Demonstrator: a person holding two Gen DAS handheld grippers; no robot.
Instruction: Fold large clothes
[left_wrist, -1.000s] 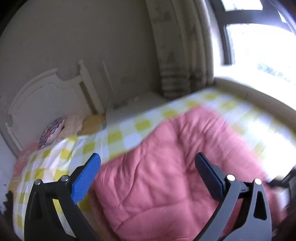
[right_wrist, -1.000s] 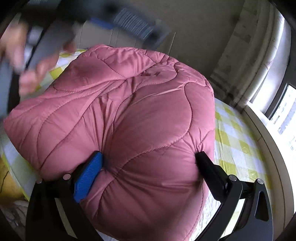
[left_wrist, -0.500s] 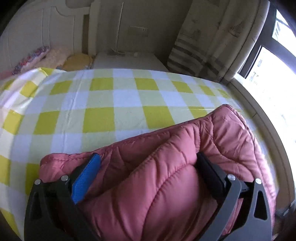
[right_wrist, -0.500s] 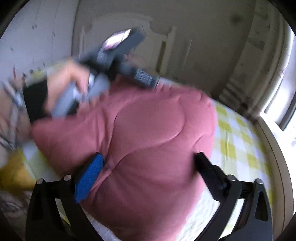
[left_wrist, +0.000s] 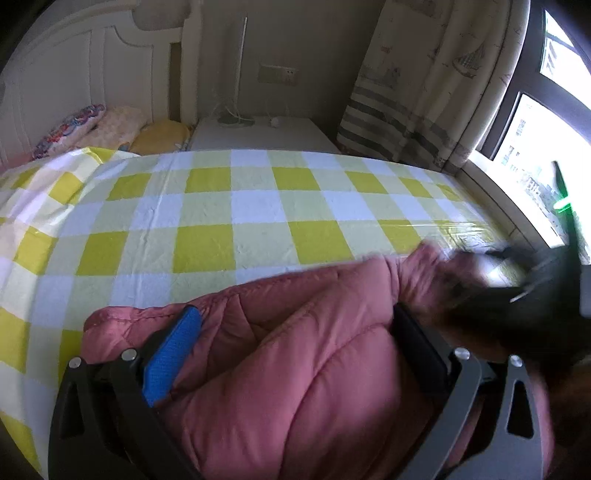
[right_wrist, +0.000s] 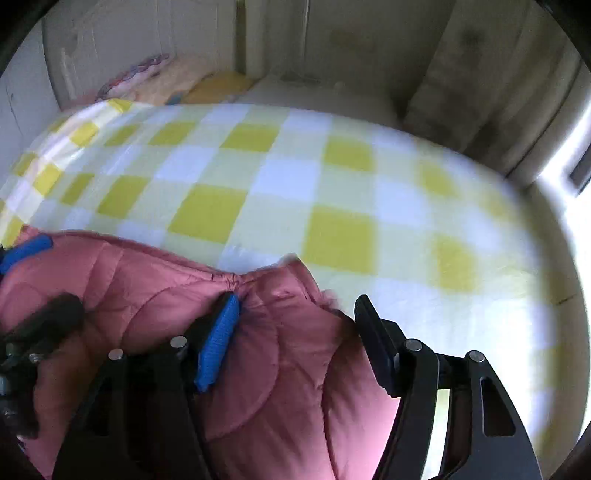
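Two black fingers of the left gripper (left_wrist: 295, 354) frame the left wrist view, one faced with a blue pad (left_wrist: 170, 357), and the pink quilted coat (left_wrist: 303, 354) bulges up between them. Its padding fills the gap from side to side and presses against both inner faces, so the jaws are clenched on a thick fold of it. The coat lies at the near edge of the yellow-and-white checked bedsheet (left_wrist: 236, 206), its long axis running left to right across the picture. At the right a dark blur — the right gripper (left_wrist: 517, 295) — crosses the coat's far corner. Beyond the bed stand a white headboard (left_wrist: 74, 81), a white nightstand (left_wrist: 258, 134) and a striped curtain (left_wrist: 402, 110); no writing can be read.

From the right wrist view, the right gripper (right_wrist: 295, 325) has just been closing, and a raised ridge of the coat (right_wrist: 280, 369) sits between its fingers. The blue pad (right_wrist: 218, 343) touches the fabric; whether the bare black finger does, I cannot tell. The coat lies low and left here, its upper hem slanting down toward the right. The left gripper's blue pad (right_wrist: 27, 249) shows at the left edge.
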